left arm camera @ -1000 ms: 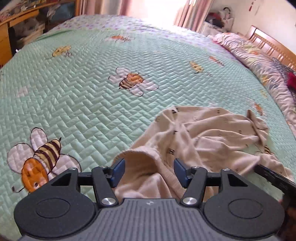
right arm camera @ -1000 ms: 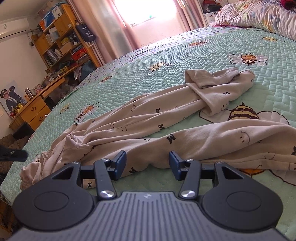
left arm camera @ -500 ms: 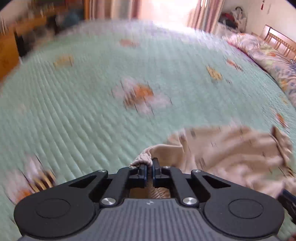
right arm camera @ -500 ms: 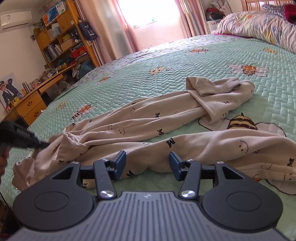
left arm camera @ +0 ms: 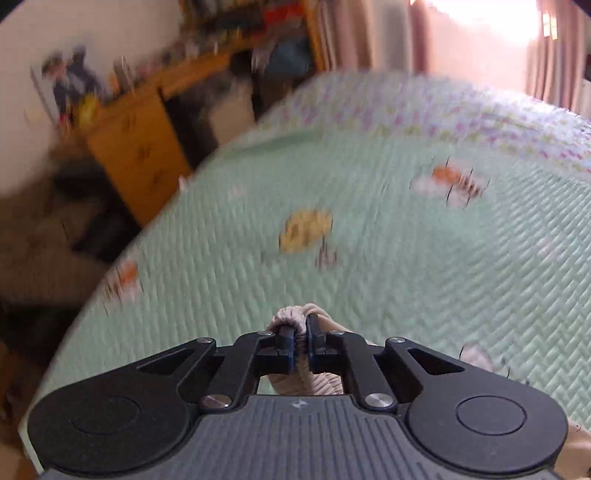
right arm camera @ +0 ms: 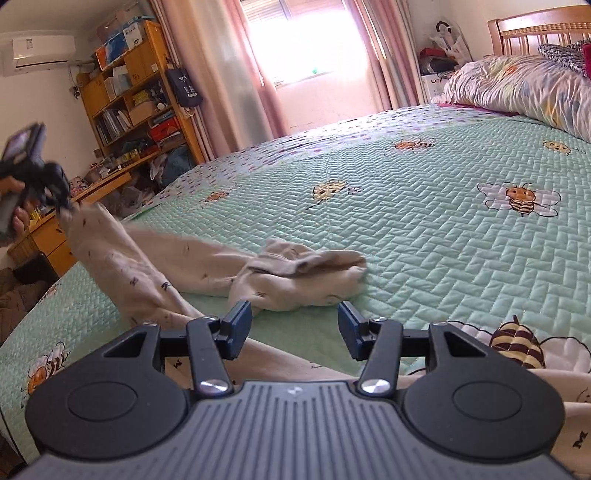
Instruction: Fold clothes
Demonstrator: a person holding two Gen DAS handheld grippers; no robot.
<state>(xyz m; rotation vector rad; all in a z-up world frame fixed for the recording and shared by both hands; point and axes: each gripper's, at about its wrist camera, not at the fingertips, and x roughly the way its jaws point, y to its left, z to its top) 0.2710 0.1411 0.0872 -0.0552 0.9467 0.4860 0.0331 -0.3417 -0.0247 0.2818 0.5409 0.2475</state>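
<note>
A beige garment with small dark prints (right arm camera: 295, 280) lies rumpled on the green bee-pattern quilt (right arm camera: 443, 229). Its ribbed cuff (left arm camera: 291, 315) is pinched between the pads of my left gripper (left arm camera: 300, 325), whose jaws are opening slightly with the cloth still between them. In the right wrist view that left gripper (right arm camera: 61, 201) is at the far left, raised above the bed edge, and one long leg (right arm camera: 107, 251) hangs stretched from it. My right gripper (right arm camera: 293, 312) stands open just above the near part of the garment, with nothing between its pads.
A wooden desk (left arm camera: 136, 155) and cluttered shelves (right arm camera: 136, 99) stand past the bed's left edge. A floral duvet (right arm camera: 517, 88) and a wooden headboard (right arm camera: 535, 29) are at the far right. Curtains flank a bright window (right arm camera: 310, 40).
My left gripper shut on the cuff, then swung up and to the left with it. The garment was dragged left and one leg pulled taut. My right gripper rose a little.
</note>
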